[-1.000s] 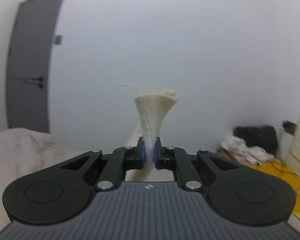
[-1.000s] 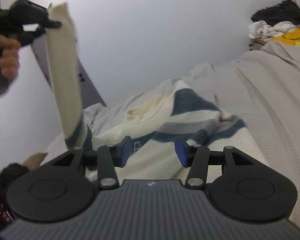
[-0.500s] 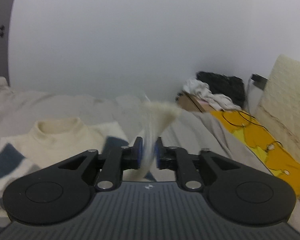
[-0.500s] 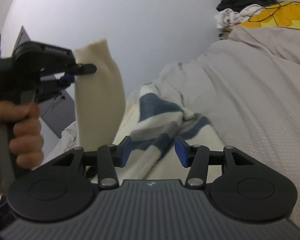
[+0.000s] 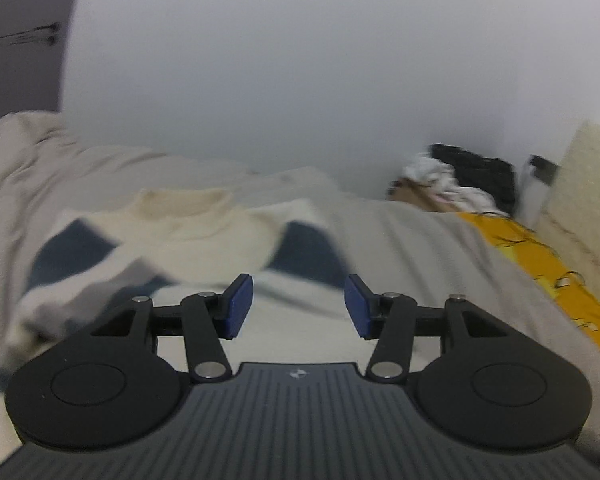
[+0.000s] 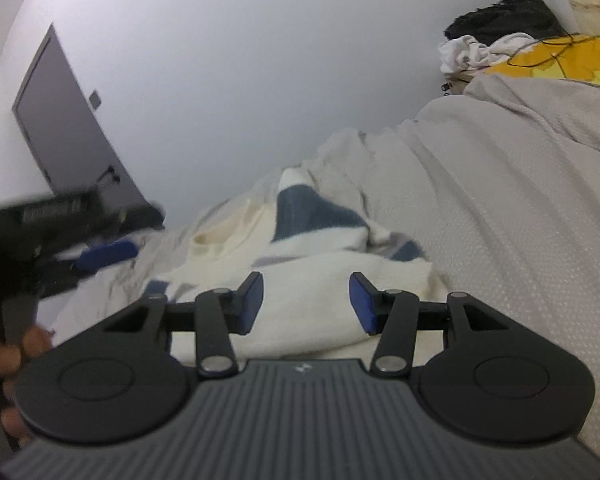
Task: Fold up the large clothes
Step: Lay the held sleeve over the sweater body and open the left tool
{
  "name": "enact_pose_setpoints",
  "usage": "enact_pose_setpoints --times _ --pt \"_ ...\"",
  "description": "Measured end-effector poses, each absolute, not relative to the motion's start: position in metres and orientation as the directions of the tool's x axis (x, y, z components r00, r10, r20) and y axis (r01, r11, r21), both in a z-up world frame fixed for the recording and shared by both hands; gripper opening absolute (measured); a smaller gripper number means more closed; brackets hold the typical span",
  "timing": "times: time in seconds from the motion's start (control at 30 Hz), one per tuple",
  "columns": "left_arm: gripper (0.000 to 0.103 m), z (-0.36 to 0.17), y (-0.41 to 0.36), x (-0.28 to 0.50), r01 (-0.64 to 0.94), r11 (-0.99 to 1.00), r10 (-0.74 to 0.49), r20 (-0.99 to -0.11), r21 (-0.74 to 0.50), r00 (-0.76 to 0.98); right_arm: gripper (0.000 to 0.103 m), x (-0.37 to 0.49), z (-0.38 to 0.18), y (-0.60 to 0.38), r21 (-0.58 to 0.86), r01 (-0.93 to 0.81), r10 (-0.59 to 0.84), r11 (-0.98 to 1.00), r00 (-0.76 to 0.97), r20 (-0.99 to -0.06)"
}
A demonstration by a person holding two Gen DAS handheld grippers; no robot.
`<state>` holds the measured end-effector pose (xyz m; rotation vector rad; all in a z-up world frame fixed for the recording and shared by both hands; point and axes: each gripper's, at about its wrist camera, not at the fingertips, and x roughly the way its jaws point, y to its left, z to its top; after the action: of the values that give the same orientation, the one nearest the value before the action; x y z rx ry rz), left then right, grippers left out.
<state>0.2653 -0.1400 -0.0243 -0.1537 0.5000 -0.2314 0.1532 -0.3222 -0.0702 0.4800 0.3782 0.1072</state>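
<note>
Bed point(image 5: 440, 248): pale grey-beige cover fills the lower half of both views; it carries the garment.
Sweater point(image 5: 188, 232): cream knit with navy and grey blocks, lying on the bed cover, collar toward the wall. Centre-left of the left wrist view; in the right wrist view point(image 6: 312, 280) it runs from the centre down to the gripper.
Handling (judgement): soft, limp, bulky knit; light for its size but it will sag and drag. Not fragile, not slippery; loose weave could snag on a pad edge.
Where to grip (judgement): pinch a doubled edge, at a shoulder, cuff or hem corner, not the flat middle, where only one layer would lift.
Left gripper point(image 5: 298, 306): jaws opening, nothing between them; blue pads well apart, sweater below and beyond.
Right gripper point(image 6: 306, 304): jaws apart, clamped on nothing; cream knit lies beneath the gap, contact cannot be told.
Left wrist view only: the collar face-on, and the navy patches on both shoulders.
Right wrist view only: the left gripper from outside point(image 6: 100, 254), blurred, at middle left with a hand point(image 6: 4, 354) on its handle; also the bunched fold on the sweater's right side.
Both views: grey door point(image 6: 68, 128), clothes heap point(image 6: 496, 40), yellow fabric point(image 5: 540, 264).
</note>
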Motion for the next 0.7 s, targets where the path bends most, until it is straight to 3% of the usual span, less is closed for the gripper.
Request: enact_pose_setpoints --times 0.33,0.57,0.7 --pt "0.056 -0.075 -0.056 0.262 0.03 0.987 -0.103 -0.479 -0.158 0.872 0.051 0.191 -0.077 -0.276 0.384 -0.085 0.256 0.919 0.871 -0.42" --pt "0.056 -0.108 -0.041 0.288 -0.006 0.994 -0.054 -0.549 -0.107 0.834 0.05 0.227 -0.09 -0.251 0.254 -0.113 0.224 0.961 0.855 -0.468" --pt "0.057 -0.129 -0.025 0.301 -0.045 0.984 -0.071 -0.601 -0.175 0.796 0.05 0.244 -0.101 -0.244 0.213 -0.126 0.219 0.969 0.839 -0.498"
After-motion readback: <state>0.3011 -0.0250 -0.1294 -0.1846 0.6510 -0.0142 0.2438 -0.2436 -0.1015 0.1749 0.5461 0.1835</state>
